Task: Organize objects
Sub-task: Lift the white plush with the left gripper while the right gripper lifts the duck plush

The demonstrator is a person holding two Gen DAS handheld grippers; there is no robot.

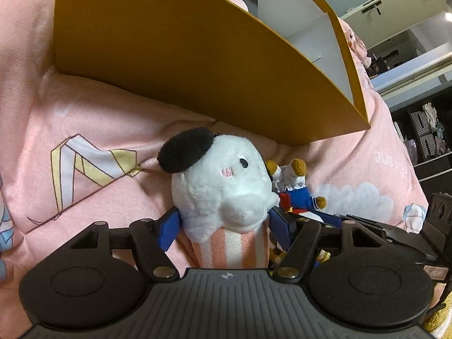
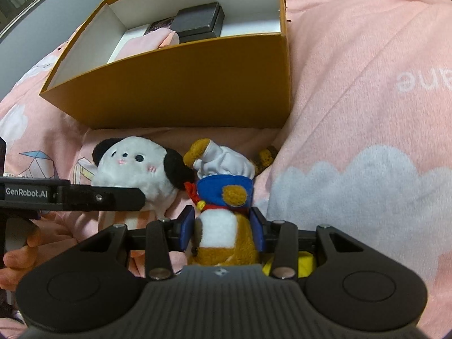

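A white plush dog [image 1: 223, 186] with black ears and a pink striped body lies on the pink blanket in front of the orange box [image 1: 175, 65]. My left gripper [image 1: 223, 226] is shut on its body, blue pads on both sides. A brown bear plush [image 2: 226, 212] in a blue sailor top lies just right of the dog [image 2: 132, 169]. My right gripper [image 2: 223, 228] is shut on the bear's body. The bear also shows in the left wrist view [image 1: 296, 189]. The open orange box [image 2: 180, 93] stands just beyond both toys.
Inside the box lie a dark grey case [image 2: 197, 22] and a pink item [image 2: 152, 42]. The pink blanket [image 2: 367, 99] rises in a fold to the right. Shelves and furniture [image 1: 423, 130] stand beyond the bed. A yellow thing [image 2: 305, 262] lies under my right gripper.
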